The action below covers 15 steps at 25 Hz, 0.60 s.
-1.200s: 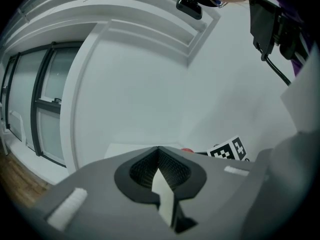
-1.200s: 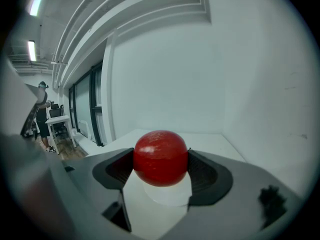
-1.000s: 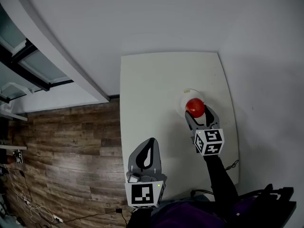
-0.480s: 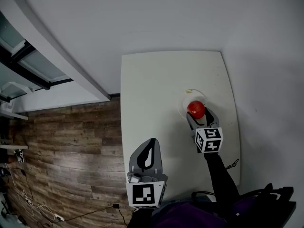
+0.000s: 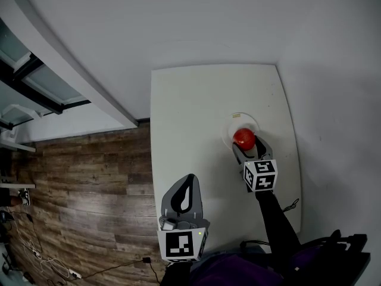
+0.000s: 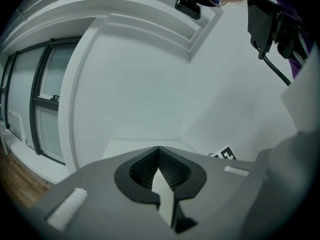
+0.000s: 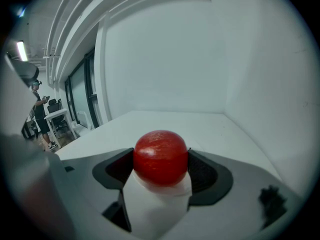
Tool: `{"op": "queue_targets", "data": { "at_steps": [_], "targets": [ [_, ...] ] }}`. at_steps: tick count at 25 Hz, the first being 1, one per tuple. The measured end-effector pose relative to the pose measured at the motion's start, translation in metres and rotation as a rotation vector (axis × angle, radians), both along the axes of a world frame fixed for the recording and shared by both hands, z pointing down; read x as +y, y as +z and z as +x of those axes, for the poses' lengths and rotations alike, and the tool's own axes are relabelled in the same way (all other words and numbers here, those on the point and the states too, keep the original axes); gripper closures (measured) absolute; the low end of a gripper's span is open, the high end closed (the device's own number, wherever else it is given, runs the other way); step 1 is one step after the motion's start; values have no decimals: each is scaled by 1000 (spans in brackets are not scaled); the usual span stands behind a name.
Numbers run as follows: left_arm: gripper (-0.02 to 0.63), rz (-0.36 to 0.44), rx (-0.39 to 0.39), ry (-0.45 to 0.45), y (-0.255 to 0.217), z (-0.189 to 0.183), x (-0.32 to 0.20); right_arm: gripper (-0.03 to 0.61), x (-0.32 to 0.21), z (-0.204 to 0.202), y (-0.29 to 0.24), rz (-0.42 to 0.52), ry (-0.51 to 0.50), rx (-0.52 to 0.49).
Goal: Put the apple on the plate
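Barely shifted, right tool [image 7: 161, 165] grips apple [image 7: 160, 156] over plate [image 5: 233, 126]; left tool [image 6: 158, 153] closed, empty.

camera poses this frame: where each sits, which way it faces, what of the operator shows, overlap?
Head view: on the person's head, facing steeply down at table and plate; shows left tongs, right tongs, sleeve.
Left gripper view: on the left tongs, facing along shut jaws toward wall and table; right gripper's marker cube shows.
Right gripper view: on the right tongs, facing along the table; jaws shut on the apple.
Shared: head and right gripper views both show the apple.
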<state>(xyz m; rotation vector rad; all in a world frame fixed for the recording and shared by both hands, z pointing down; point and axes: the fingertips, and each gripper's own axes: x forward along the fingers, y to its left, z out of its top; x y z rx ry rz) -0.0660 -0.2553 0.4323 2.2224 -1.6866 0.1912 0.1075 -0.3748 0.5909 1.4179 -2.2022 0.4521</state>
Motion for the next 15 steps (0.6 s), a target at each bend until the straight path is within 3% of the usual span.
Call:
{"op": "queue_targets", "data": {
  "at_steps": [8, 15],
  "targets": [
    [607, 16, -1, -3, -9, -4, 3, 227, -2, -1, -7, -9, -12, -29],
    [607, 47, -1, -15, -21, -5, 7, 227, -2, -2, -62, 103, -52, -53]
  ]
}}
